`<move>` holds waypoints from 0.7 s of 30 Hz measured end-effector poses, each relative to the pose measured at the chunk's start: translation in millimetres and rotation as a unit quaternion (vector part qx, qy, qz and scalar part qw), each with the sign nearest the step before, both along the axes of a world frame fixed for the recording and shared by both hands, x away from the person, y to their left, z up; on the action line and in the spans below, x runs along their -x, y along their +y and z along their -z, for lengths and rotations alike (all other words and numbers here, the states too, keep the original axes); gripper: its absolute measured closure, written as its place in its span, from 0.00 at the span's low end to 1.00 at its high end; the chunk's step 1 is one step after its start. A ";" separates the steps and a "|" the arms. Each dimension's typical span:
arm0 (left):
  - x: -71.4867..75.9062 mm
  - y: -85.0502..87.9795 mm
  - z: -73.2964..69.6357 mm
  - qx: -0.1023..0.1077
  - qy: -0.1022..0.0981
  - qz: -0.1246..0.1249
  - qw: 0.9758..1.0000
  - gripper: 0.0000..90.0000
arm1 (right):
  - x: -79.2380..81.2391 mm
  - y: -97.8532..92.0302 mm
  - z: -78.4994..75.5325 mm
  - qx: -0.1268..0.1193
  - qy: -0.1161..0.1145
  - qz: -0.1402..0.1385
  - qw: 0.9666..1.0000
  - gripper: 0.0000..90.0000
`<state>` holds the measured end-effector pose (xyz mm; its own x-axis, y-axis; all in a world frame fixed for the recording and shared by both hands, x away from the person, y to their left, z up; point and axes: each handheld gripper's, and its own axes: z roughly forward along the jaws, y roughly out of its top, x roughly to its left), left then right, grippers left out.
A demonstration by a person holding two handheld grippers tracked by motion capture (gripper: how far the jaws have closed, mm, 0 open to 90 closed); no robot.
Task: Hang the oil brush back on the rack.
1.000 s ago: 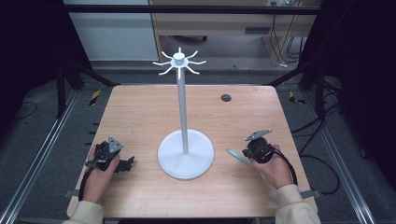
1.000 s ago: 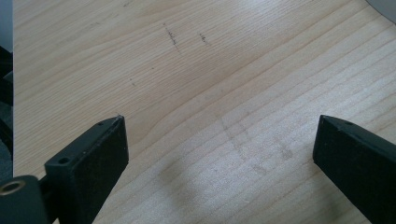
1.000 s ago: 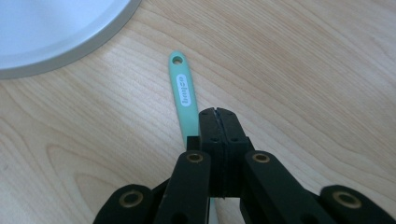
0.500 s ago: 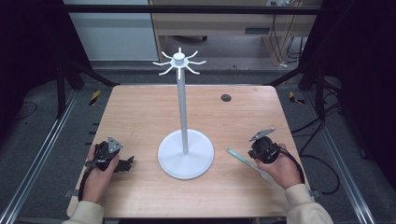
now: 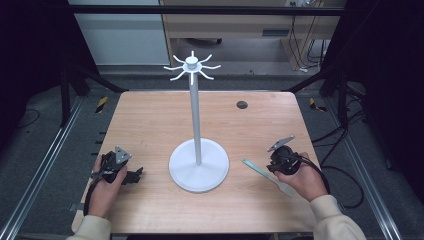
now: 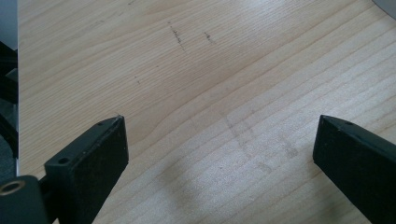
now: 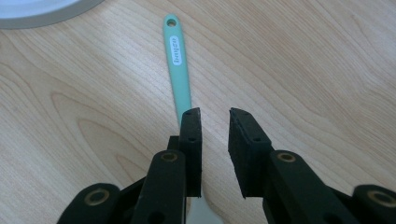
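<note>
A teal-handled spatula (image 5: 256, 168) (image 7: 177, 60) lies flat on the wooden table (image 5: 150, 120), to the right of a white hook stand (image 5: 198, 167). My right gripper (image 5: 270, 167) (image 7: 215, 112) hovers over its handle, pointing toward the stand's base (image 7: 32, 9). Its jaws have just been opening and stand a narrow gap apart with nothing between them; the handle runs under the left jaw, and the pale blade shows below it. My left gripper (image 5: 137, 175) (image 6: 219, 126) rests at the table's front left, jaws wide open over bare wood.
The stand's tall pole (image 5: 195, 110) rises from mid-table to a ring of hooks (image 5: 192, 65). A small dark round hole (image 5: 242, 104) sits at the back right. Metal frame rails run along both sides of the table.
The right hand has shifted slightly right and toward me. The spatula now lies on the table and the right jaws have parted a little. The left hand has stayed still.
</note>
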<state>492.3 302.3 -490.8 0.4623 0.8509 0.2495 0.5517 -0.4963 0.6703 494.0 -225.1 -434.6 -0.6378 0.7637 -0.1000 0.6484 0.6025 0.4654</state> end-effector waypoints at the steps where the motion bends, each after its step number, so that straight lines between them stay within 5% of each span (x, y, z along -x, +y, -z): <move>1: 0.0 0.0 0.0 0.000 0.000 0.000 1.000 0.03 | -0.4 0.0 -0.2 0.002 0.001 -0.003 1.000 0.81; 21: -0.2 -0.2 0.4 0.002 -0.001 0.001 1.000 0.03 | -9.8 6.4 14.8 0.044 0.052 -0.021 0.997 0.76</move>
<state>492.5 302.1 -491.2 0.4639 0.8507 0.2472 0.5494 -0.4952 0.6730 503.8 -218.8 -449.4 -0.6794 0.7273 -0.0972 0.6642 0.6658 0.3398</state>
